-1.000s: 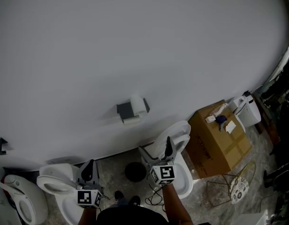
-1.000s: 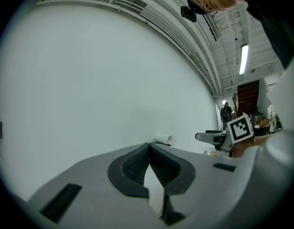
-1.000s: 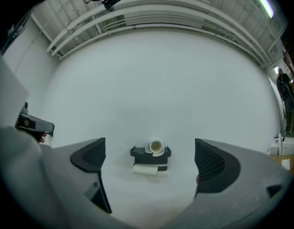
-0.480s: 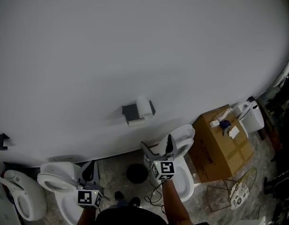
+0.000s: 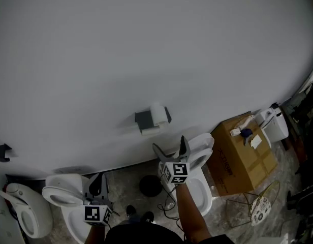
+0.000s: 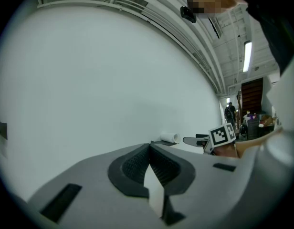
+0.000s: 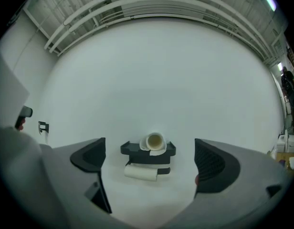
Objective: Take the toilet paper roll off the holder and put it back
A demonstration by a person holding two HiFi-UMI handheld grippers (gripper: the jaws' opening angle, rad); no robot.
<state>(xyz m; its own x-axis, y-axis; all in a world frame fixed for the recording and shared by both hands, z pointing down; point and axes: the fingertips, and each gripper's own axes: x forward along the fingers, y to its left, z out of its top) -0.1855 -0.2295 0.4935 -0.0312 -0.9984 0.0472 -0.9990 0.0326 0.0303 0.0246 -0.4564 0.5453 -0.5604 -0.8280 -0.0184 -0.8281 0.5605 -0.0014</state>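
A dark wall-mounted holder (image 5: 145,119) (image 7: 137,150) carries a white toilet paper roll (image 5: 158,113) (image 7: 154,141) lying end-on on its top shelf. A second roll (image 5: 149,130) (image 7: 141,172) hangs on the bar beneath. My right gripper (image 5: 169,145) (image 7: 152,157) is open and empty, below the holder and well short of the wall, its jaws framing the holder in the right gripper view. My left gripper (image 5: 96,183) (image 6: 149,163) stays low at the left, shut on nothing. In the left gripper view the roll (image 6: 169,137) and the right gripper (image 6: 199,140) show far off.
A white toilet (image 5: 201,189) stands under my right arm, two more toilets (image 5: 62,197) (image 5: 23,216) at the left. A black round bin (image 5: 150,185) sits by the wall. A cardboard box (image 5: 243,159) and a wire stool (image 5: 258,205) stand at the right.
My right gripper has risen a little toward the holder, still open. The left gripper has stayed where it was.
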